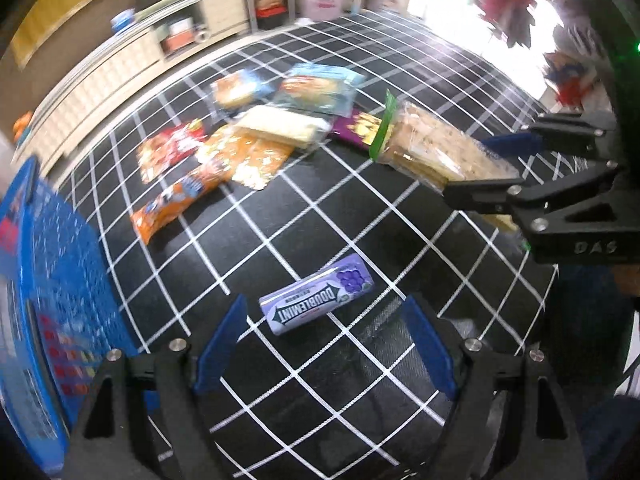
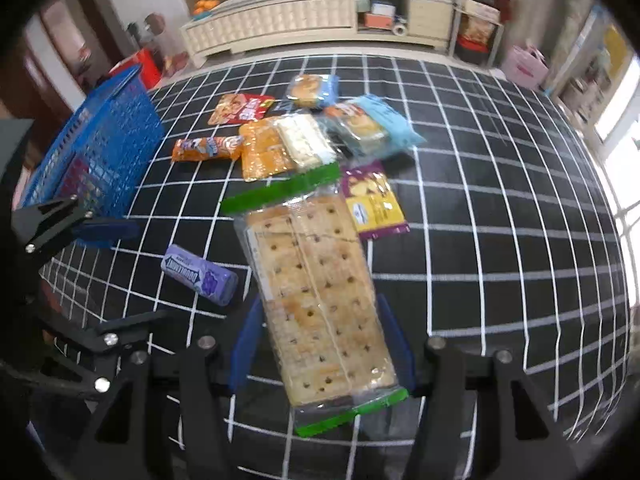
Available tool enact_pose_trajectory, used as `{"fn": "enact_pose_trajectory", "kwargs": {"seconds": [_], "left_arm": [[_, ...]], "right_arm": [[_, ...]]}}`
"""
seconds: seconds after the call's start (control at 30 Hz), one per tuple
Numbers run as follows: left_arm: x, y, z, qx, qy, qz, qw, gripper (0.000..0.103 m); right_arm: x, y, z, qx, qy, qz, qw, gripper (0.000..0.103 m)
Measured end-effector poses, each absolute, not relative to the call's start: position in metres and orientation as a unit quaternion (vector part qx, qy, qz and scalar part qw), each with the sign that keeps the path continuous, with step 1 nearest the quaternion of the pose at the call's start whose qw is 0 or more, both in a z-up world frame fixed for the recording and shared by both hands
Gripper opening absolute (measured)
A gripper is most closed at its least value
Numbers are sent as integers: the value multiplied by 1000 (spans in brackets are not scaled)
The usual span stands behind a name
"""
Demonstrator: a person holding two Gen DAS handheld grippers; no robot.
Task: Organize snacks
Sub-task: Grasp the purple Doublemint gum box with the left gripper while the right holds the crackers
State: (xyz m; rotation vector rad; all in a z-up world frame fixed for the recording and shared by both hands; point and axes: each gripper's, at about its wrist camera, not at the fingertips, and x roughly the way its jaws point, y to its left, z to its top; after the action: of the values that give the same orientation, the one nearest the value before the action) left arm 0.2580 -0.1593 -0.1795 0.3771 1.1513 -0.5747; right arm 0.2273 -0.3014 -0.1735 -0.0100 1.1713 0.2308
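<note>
Snacks lie in a loose heap toward the far side of the black checked cloth (image 1: 304,216); cracker pack (image 1: 436,148) is up off it.

Left wrist view: left gripper (image 1: 326,344) hangs over a purple gum pack (image 1: 318,300) near the cloth's near edge, fingers spread wide, nothing between them. Blue basket (image 1: 52,280) stands at the cloth's left edge. Right gripper (image 1: 502,162) comes in from the right, clamped on the near end of the cracker pack. Risk: most of the pack juts out past the pads, so it could swing or slide loose on the way to the basket.

Right wrist view: right gripper (image 2: 320,344) has its blue pads pressed on both long sides of the cracker pack (image 2: 316,288). Pack is clear film with green sealed ends, pale square crackers with dark specks showing through. Squeezing harder would likely crack them. Basket (image 2: 104,148) sits to the left, gum pack (image 2: 200,274) and left gripper (image 2: 120,276) in between. Risk: the two grippers could collide crossing over.
</note>
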Motion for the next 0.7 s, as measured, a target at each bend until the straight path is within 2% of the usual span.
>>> {"fn": "enact_pose_trajectory", "kwargs": {"seconds": [0.33, 0.7], "left_arm": [[271, -175, -215, 244, 536, -305, 749, 79], [288, -168, -246, 238, 550, -309, 738, 78]], "right_arm": [[214, -300, -191, 29, 566, 78, 820, 62], [226, -300, -200, 39, 568, 82, 818, 62]]}}
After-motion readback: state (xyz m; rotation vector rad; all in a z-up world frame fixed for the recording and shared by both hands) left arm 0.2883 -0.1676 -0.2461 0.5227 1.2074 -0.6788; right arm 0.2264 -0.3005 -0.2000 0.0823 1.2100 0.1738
